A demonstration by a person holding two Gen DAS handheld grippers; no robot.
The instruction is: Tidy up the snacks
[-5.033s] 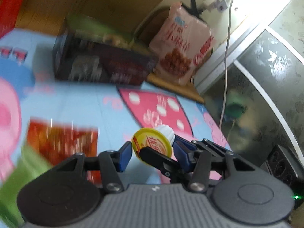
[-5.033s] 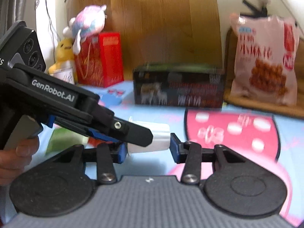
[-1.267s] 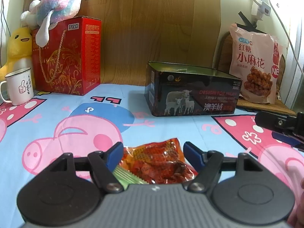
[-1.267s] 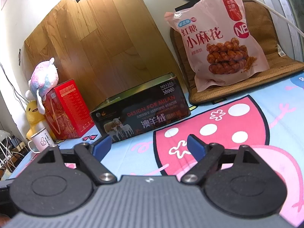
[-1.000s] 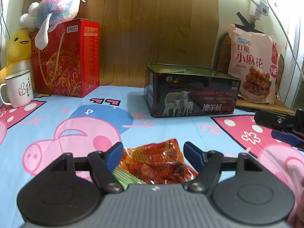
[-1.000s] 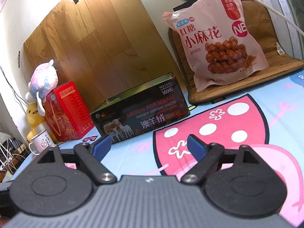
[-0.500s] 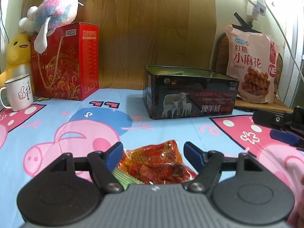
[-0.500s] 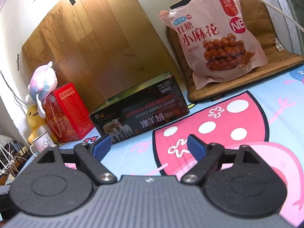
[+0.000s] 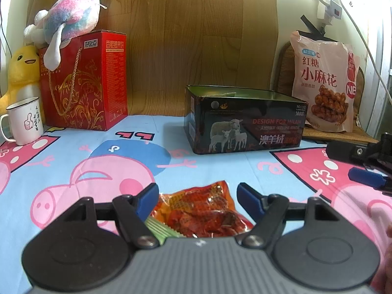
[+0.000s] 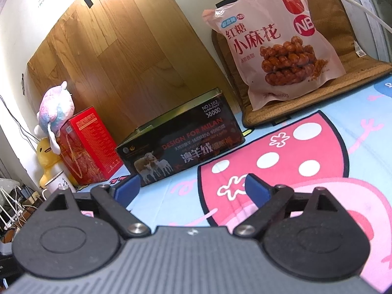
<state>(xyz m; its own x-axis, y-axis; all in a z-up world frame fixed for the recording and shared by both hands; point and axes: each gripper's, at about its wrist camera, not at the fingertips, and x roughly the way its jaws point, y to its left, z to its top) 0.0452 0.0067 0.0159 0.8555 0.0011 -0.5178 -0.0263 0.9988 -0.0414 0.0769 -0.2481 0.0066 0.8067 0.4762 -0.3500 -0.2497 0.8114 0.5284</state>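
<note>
A red snack packet point(image 9: 199, 209) lies flat on the cartoon-print cloth, with a green packet point(image 9: 159, 229) partly under my left gripper body. My left gripper point(image 9: 197, 194) is open, its blue pads either side of the red packet and just above it. An open black tin box point(image 9: 242, 125) stands behind it, also in the right wrist view point(image 10: 181, 144). A pink bag of twisted snacks point(image 9: 323, 83) leans at the back right point(image 10: 272, 41). My right gripper point(image 10: 192, 187) is open and empty above the cloth; its tip shows at the right of the left wrist view point(image 9: 362, 164).
A red gift box point(image 9: 84, 80) with a plush toy point(image 9: 65, 19) on top stands at the back left. A yellow duck toy point(image 9: 23, 71) and a white mug point(image 9: 23, 120) are beside it. A brown mat point(image 10: 338, 73) lies under the pink bag. Cables hang at the right wall.
Five seconds ago both grippers held a small white cup with a yellow lid between them; now both are open and empty. Over the last second the left gripper sank slightly toward the red packet.
</note>
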